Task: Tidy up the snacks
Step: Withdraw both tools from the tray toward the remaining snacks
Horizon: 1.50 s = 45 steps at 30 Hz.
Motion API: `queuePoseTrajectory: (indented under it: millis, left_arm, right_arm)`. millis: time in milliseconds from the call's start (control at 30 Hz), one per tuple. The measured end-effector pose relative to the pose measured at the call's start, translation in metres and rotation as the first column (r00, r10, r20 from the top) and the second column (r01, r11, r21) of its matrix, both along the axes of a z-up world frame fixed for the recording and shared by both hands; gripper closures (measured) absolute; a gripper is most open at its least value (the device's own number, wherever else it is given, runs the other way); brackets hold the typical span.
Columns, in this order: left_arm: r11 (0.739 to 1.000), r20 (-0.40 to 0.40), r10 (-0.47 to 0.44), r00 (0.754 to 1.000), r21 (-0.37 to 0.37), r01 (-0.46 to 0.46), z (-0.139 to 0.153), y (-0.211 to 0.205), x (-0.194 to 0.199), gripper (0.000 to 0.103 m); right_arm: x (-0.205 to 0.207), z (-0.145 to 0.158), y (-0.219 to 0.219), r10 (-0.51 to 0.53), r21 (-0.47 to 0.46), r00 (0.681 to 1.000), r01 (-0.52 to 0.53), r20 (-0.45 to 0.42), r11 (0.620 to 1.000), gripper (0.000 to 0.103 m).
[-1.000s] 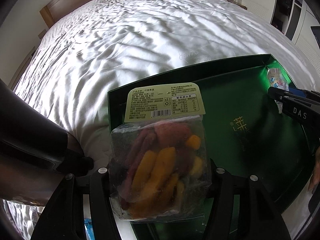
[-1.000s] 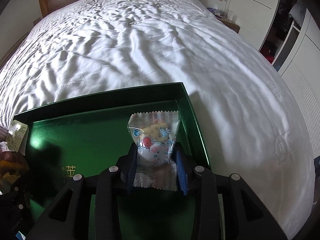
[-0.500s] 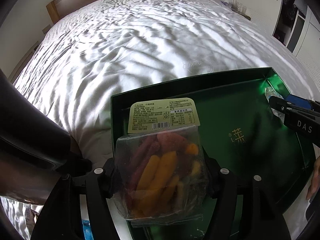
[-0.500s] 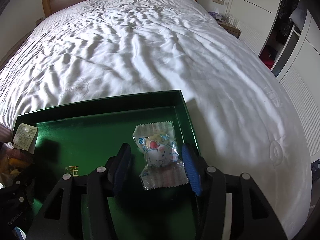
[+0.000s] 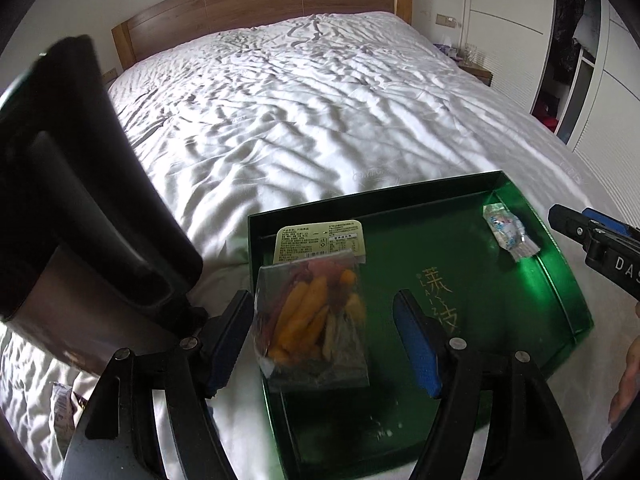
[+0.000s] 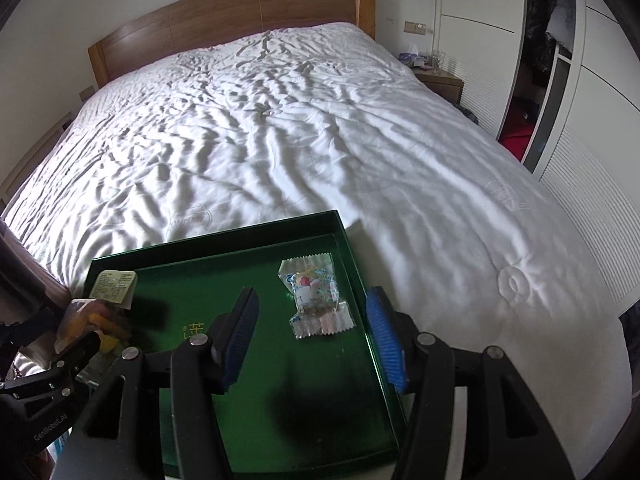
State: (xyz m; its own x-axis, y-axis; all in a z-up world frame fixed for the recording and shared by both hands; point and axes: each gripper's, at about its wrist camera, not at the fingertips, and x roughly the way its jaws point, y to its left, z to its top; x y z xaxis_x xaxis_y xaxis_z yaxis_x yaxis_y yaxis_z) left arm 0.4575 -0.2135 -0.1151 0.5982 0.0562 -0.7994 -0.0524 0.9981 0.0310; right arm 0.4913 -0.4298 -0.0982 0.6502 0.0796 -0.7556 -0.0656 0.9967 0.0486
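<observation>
Two snacks lie in the shallow green tray on the white bed, each at its own side, which reads as a deliberate sorting with room left between for more. The clear bag of dried fruit strips rests at the tray's left edge, its label end pointing away, between the wide-spread fingers of the left hand-held gripper, which touch it on neither side. The small wrapped candy lies near the tray's right wall, flat on the floor of the tray, just ahead of and between the parted fingers of the right hand-held gripper, likewise gripping nothing. Another packet shows on the bedding at the far left, probably waiting its turn.
</observation>
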Motion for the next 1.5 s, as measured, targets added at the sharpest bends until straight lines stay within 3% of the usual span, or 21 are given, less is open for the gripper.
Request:
queuePoseTrajectory:
  millis: [200, 333, 500, 767, 1000, 1133, 1500]
  left_arm:
    - [0.998, 0.034, -0.031, 0.999, -0.058, 0.033, 0.031, 0.013, -0.059, 0.034]
    - [0.999, 0.061, -0.027, 0.998, -0.031, 0.029, 0.056, 0.045, -0.101, 0.034]
    - [1.000, 0.071, 0.015, 0.997, 0.015, -0.017, 0.083, 0.109, -0.148, 0.034]
    - [0.983, 0.085, 0.164, 0.983, 0.069, -0.170, 0.106, 0.222, -0.220, 0.034]
    - [0.967, 0.075, 0.247, 0.966, 0.049, -0.251, 0.098, 0.280, -0.261, 0.034]
    - [0.966, 0.055, 0.255, 0.965, 0.014, -0.256, 0.089, 0.289, -0.271, 0.034]
    - [0.970, -0.046, 0.236, 0.971, -0.052, -0.238, 0.045, 0.290, -0.259, 0.034]
  right_arm:
    - [-0.060, 0.039, -0.008, 0.001, 0.001, 0.998, -0.001, 0.058, 1.000, 0.058]
    - [-0.106, 0.070, -0.008, 0.002, 0.019, 0.996, -0.004, 0.093, 1.000, 0.058]
    - [-0.155, 0.104, -0.001, -0.001, 0.060, 0.993, -0.006, 0.115, 0.998, 0.058]
    - [-0.221, 0.137, 0.046, 0.050, 0.084, 0.992, -0.060, 0.120, 0.995, 0.058]
    - [-0.258, 0.143, 0.089, 0.089, 0.111, 0.990, -0.101, 0.105, 0.989, 0.056]
    - [-0.269, 0.138, 0.109, 0.101, 0.132, 0.992, -0.111, 0.079, 0.985, 0.048]
    - [-0.272, 0.107, 0.154, 0.160, 0.119, 0.987, -0.160, 0.006, 0.980, 0.047]
